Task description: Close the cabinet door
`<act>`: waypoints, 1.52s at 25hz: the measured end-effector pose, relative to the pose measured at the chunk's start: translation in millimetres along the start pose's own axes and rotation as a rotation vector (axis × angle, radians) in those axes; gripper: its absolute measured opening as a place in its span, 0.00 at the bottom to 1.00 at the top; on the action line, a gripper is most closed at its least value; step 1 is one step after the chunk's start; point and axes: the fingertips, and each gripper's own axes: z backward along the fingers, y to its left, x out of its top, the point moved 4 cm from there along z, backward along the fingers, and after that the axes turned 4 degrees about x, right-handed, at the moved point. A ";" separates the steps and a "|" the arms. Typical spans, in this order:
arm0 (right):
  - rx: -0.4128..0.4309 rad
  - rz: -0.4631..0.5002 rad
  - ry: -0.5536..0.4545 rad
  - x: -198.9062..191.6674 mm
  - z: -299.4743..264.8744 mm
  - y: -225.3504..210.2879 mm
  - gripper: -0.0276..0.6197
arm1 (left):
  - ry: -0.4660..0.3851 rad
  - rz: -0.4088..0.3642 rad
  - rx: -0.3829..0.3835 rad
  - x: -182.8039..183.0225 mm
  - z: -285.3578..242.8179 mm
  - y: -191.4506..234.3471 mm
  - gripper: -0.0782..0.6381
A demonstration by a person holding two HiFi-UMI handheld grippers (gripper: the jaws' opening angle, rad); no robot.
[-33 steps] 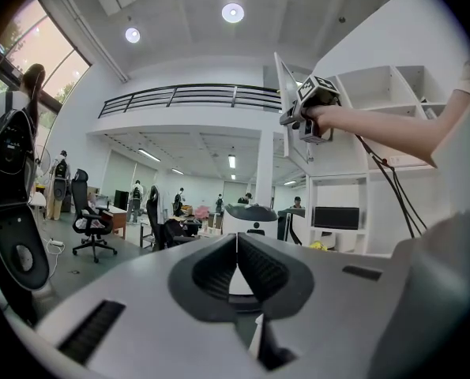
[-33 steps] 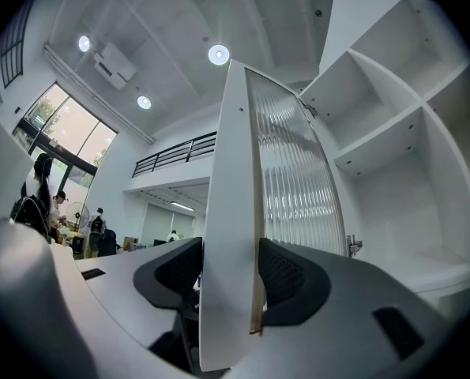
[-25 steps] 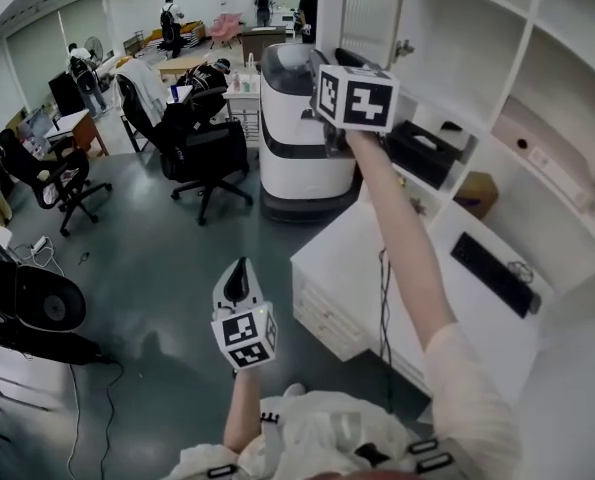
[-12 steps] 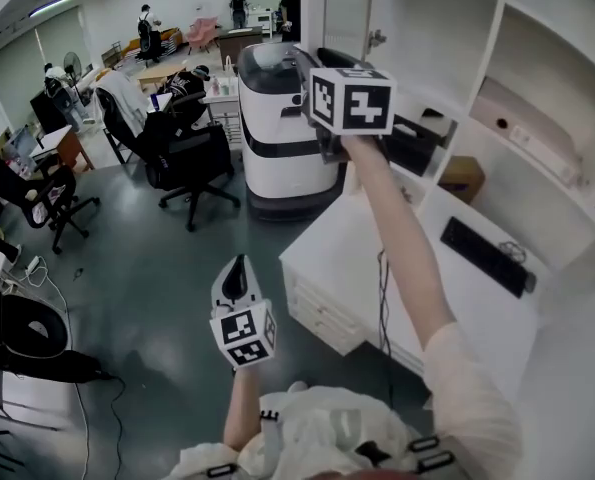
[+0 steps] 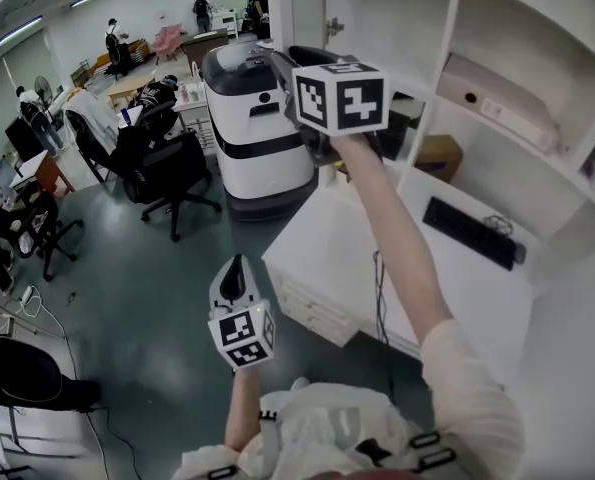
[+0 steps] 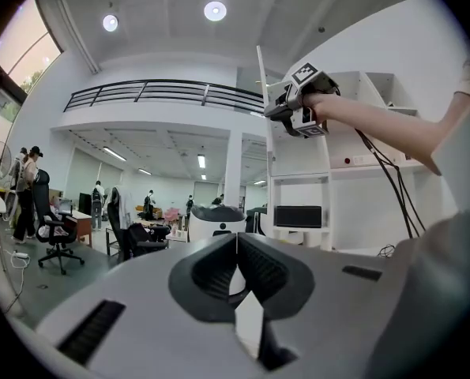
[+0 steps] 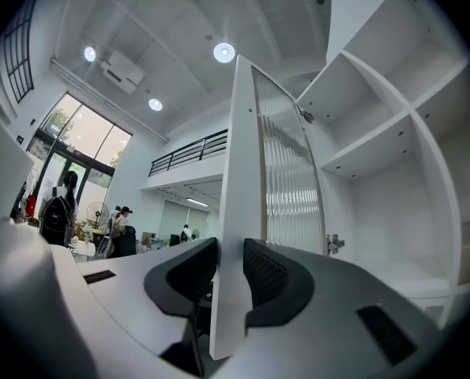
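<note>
The cabinet door (image 7: pixel 286 180), a white frame around ribbed glass, stands open from the white shelf unit (image 5: pixel 497 88). My right gripper (image 7: pixel 231 271) is raised to it at arm's length. The door's free edge (image 7: pixel 236 212) runs between the jaws, which have just been closing, and both pads rest against it. In the head view the right gripper (image 5: pixel 307 68) sits behind its marker cube by the door (image 5: pixel 307 3). My left gripper (image 5: pixel 235 266) hangs low over the floor, shut and empty. The left gripper (image 6: pixel 236 247) view shows its pads meeting.
A white desk (image 5: pixel 457 288) with a black keyboard (image 5: pixel 472 233) stands under the shelves. A white wheeled machine (image 5: pixel 252 128) sits just left of the cabinet. Black office chairs (image 5: pixel 167 163) and several people fill the room behind.
The head view has swung, so cabinet, desk and machine sit further left in the picture. The right gripper stays at the door's edge and the door looks narrower. The left gripper looks unmoved.
</note>
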 end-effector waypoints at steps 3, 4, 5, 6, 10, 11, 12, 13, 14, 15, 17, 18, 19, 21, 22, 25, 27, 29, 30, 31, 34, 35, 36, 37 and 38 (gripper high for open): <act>0.000 0.003 0.003 0.5 7.8 -3.2 0.20 | -0.001 -0.004 -0.012 -0.3 -1.6 -4.7 0.12; -0.001 0.002 0.004 0.3 10.8 -4.9 0.20 | -0.001 -0.005 -0.017 -0.3 -2.3 -6.7 0.12; -0.004 0.003 0.005 0.1 13.8 -6.4 0.20 | -0.002 -0.006 -0.022 -0.2 -2.8 -8.8 0.12; -0.007 0.005 0.006 0.1 16.7 -7.8 0.20 | -0.003 -0.006 -0.027 -0.2 -3.2 -10.9 0.12; -0.011 0.003 0.006 0.1 27.1 -13.5 0.19 | -0.002 -0.010 -0.048 -1.4 -4.5 -19.1 0.12; -0.013 0.001 0.005 0.2 30.0 -15.0 0.18 | -0.002 -0.012 -0.054 -1.5 -4.6 -21.1 0.12; -0.015 0.000 0.004 0.4 32.8 -16.5 0.18 | -0.002 -0.013 -0.059 -1.6 -4.6 -22.8 0.12; -0.019 0.000 0.002 0.6 35.5 -18.0 0.18 | -0.002 -0.013 -0.064 -1.6 -4.8 -24.2 0.12; -0.024 -0.001 -0.001 0.8 38.0 -19.6 0.18 | -0.002 -0.013 -0.068 -1.5 -5.1 -25.2 0.12; -0.029 -0.002 -0.003 1.0 40.4 -21.3 0.18 | -0.001 -0.013 -0.072 -1.5 -5.7 -26.1 0.12; -0.042 -0.004 -0.007 1.1 45.1 -25.0 0.17 | -0.001 -0.013 -0.078 -1.7 -7.0 -27.9 0.12; -0.049 -0.003 -0.008 1.0 47.7 -27.0 0.17 | 0.000 -0.014 -0.081 -1.9 -7.6 -29.1 0.12; -0.054 -0.003 -0.010 0.9 50.4 -29.2 0.17 | 0.002 -0.015 -0.084 -2.3 -8.1 -30.6 0.12; -0.063 -0.006 -0.015 0.4 56.1 -34.1 0.16 | 0.006 -0.019 -0.092 -3.1 -8.9 -34.1 0.12; -0.069 -0.007 -0.018 0.1 58.9 -36.6 0.16 | 0.007 -0.021 -0.096 -3.5 -9.3 -35.9 0.12; -0.094 -0.005 -0.025 -0.5 65.8 -43.1 0.16 | 0.009 -0.027 -0.108 -3.5 -10.8 -40.1 0.12; -0.104 -0.011 -0.030 -0.4 69.0 -45.8 0.16 | 0.008 -0.029 -0.115 -3.0 -11.8 -40.9 0.12; -0.115 -0.013 -0.030 -0.6 72.1 -48.5 0.15 | 0.007 -0.029 -0.120 -2.7 -12.6 -41.6 0.12; -0.121 -0.010 -0.030 -0.9 73.9 -50.4 0.15 | 0.008 -0.030 -0.123 -2.9 -13.1 -42.3 0.12; -0.127 -0.008 -0.029 -1.3 75.9 -52.7 0.15 | 0.009 -0.031 -0.126 -3.2 -13.6 -43.5 0.12; -0.147 -0.009 -0.031 -1.6 83.1 -60.8 0.15 | 0.008 -0.034 -0.137 -3.5 -15.0 -48.0 0.12; -0.157 -0.010 -0.032 -1.4 85.6 -63.8 0.15 | 0.007 -0.035 -0.142 -3.1 -15.4 -49.4 0.12; -0.167 -0.011 -0.033 -1.0 88.0 -66.9 0.15 | 0.008 -0.036 -0.148 -2.8 -16.0 -50.6 0.12; -0.178 -0.012 -0.033 -0.5 90.2 -70.2 0.15 | 0.010 -0.037 -0.154 -2.5 -16.7 -51.7 0.12; -0.189 -0.013 -0.034 0.0 92.6 -74.1 0.15 | 0.012 -0.038 -0.160 -2.5 -17.6 -52.9 0.12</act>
